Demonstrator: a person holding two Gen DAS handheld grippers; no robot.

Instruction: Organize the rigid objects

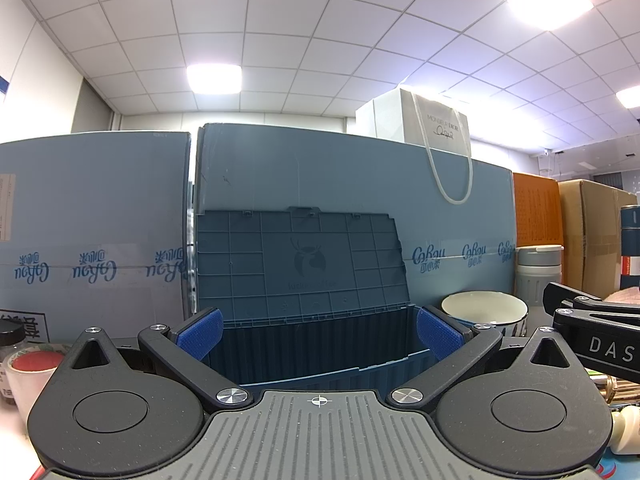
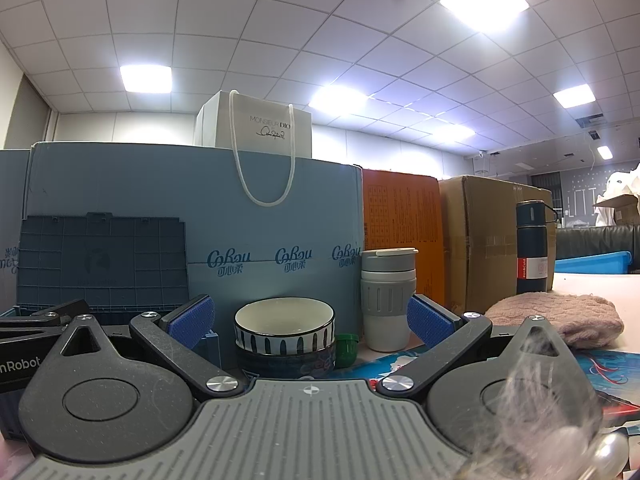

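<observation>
A blue plastic storage box [image 1: 316, 364] stands open straight ahead of my left gripper [image 1: 318, 330], its lid [image 1: 300, 264] leaning back against cartons. The left gripper is open and empty. In the right wrist view my right gripper [image 2: 310, 322] is open and empty, facing two stacked bowls [image 2: 285, 326], a small green cap [image 2: 346, 349] and a grey-white cup [image 2: 387, 300]. The box lid shows at left [image 2: 102, 260]. A dark blue flask [image 2: 534, 252] stands far right. The top bowl also shows in the left view [image 1: 484, 312].
Light blue cartons [image 2: 248, 216] with a white paper bag [image 2: 264, 132] on top, an orange box [image 2: 402, 232] and a brown carton [image 2: 488, 236] wall the back. A pink knitted cloth [image 2: 560, 318] lies right. A tape roll [image 1: 30, 372] sits left of the left gripper.
</observation>
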